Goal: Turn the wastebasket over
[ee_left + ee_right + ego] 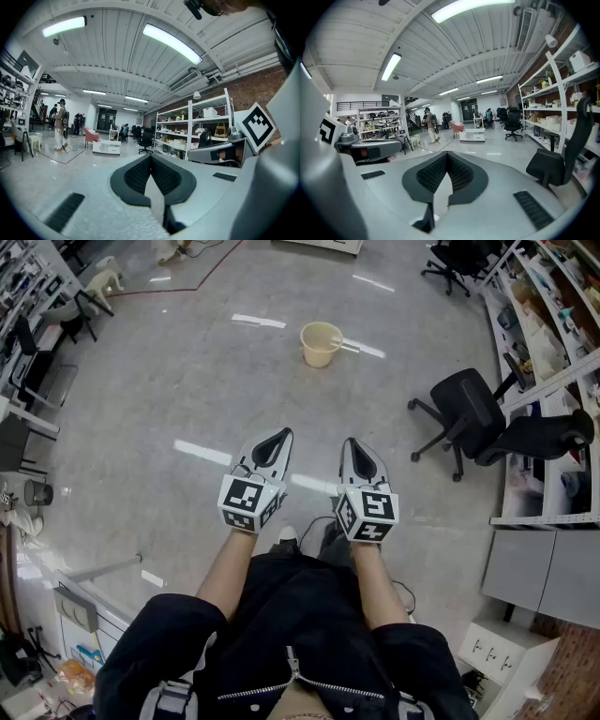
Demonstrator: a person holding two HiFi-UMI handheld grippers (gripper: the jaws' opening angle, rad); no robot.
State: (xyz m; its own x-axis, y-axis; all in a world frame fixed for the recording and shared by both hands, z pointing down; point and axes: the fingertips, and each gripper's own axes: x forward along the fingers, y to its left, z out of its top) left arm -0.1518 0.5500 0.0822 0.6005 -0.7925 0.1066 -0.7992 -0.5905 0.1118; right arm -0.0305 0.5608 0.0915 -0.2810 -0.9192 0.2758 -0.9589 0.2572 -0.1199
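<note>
A beige wastebasket [321, 343] stands on the grey floor some way ahead of me, its open mouth facing up. It shows in neither gripper view. My left gripper [280, 435] and right gripper [352, 443] are held side by side in front of my body, both pointing toward the basket and well short of it. Both are shut with nothing between the jaws. The left gripper view shows the left gripper [151, 157] with its jaws pressed together; the right gripper [447, 155] looks the same in its own view.
A black office chair [466, 412] stands right of the grippers, with a second one [542, 437] beside the shelving [553, 324]. Desks and clutter [28, 381] line the left side. A grey cabinet [539, 568] is at the lower right. People [60, 124] stand far off.
</note>
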